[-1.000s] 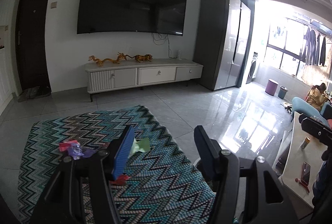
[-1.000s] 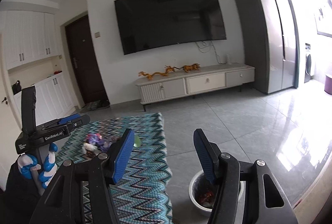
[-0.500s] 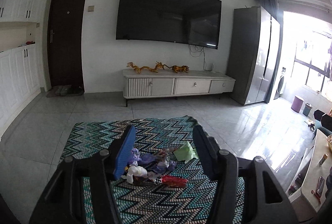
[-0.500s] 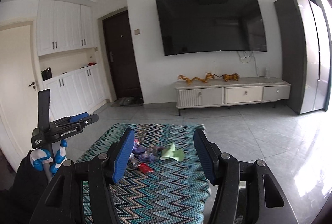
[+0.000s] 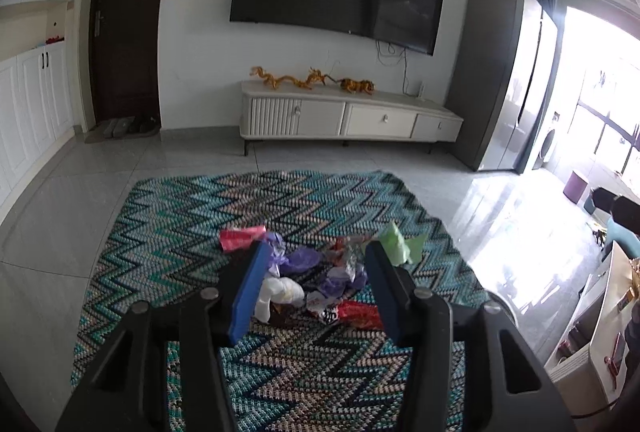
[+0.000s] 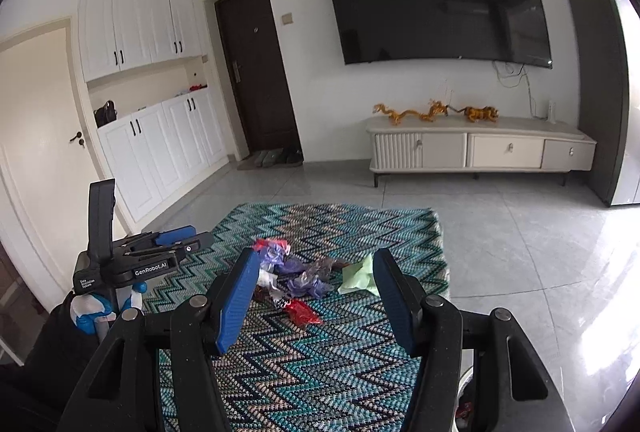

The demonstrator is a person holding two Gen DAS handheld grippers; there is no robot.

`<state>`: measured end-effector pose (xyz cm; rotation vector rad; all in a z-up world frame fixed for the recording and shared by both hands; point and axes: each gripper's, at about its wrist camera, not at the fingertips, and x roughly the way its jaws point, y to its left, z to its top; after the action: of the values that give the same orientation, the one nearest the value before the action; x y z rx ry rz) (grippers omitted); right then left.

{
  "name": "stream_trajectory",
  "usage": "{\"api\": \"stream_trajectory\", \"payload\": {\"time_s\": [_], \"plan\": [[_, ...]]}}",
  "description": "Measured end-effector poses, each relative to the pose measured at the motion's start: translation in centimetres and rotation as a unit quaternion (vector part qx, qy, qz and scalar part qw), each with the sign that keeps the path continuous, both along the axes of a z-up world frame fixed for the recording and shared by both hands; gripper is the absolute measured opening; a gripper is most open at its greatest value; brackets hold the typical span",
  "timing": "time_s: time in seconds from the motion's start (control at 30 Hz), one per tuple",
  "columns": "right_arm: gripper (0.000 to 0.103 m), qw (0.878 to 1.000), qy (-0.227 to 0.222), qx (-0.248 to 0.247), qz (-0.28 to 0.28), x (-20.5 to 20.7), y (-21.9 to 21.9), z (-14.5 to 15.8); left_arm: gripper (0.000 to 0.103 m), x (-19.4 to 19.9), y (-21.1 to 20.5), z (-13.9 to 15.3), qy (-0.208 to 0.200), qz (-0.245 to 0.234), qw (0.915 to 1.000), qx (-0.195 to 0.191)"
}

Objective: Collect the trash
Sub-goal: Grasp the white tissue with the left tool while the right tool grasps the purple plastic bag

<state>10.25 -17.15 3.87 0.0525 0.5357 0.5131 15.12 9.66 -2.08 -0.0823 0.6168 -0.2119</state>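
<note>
A pile of trash (image 5: pixel 308 272) lies on the zigzag rug (image 5: pixel 280 208): a red wrapper (image 5: pixel 240 238), purple wrappers, a white crumpled piece (image 5: pixel 280 292), a green paper (image 5: pixel 400 248). My left gripper (image 5: pixel 316 288) is open and empty, held above the rug with the pile framed between its blue fingers. My right gripper (image 6: pixel 316 296) is open and empty, facing the same pile (image 6: pixel 300 272) from the right. The left gripper's body (image 6: pixel 136 256) shows at the left of the right wrist view.
A white bin's rim (image 6: pixel 466 392) shows behind the right gripper's right finger, beside the rug edge. A TV cabinet (image 5: pixel 348 116) stands at the far wall under a TV. White cupboards (image 6: pixel 152 136) line the left. A low table (image 5: pixel 600 312) stands at the right.
Both views have swung left and tilted down toward the rug. The trash pile now sits centred between each gripper's fingers. Both grippers stay open.
</note>
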Motion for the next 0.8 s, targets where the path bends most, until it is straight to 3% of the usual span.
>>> {"api": "stream_trajectory", "payload": {"time_s": [0.23, 0.5, 0.8], "plan": [[0.057, 0.996, 0.076, -0.013, 0.047, 6.2, 3.3, -5.9, 0.049, 3.0, -0.2, -4.4, 0.037, -0.032, 0.9986, 0.022], [0.056, 0.983, 0.157, -0.017, 0.093, 13.0, 7.0, -13.7, 0.046, 7.2, -0.1, -8.8, 0.076, -0.045, 0.9956, 0.031], [0.056, 0.975, 0.184, -0.035, 0.116, 16.7, 9.3, -17.9, 0.045, 9.0, -0.2, -11.2, 0.094, -0.063, 0.9924, 0.049]]}}
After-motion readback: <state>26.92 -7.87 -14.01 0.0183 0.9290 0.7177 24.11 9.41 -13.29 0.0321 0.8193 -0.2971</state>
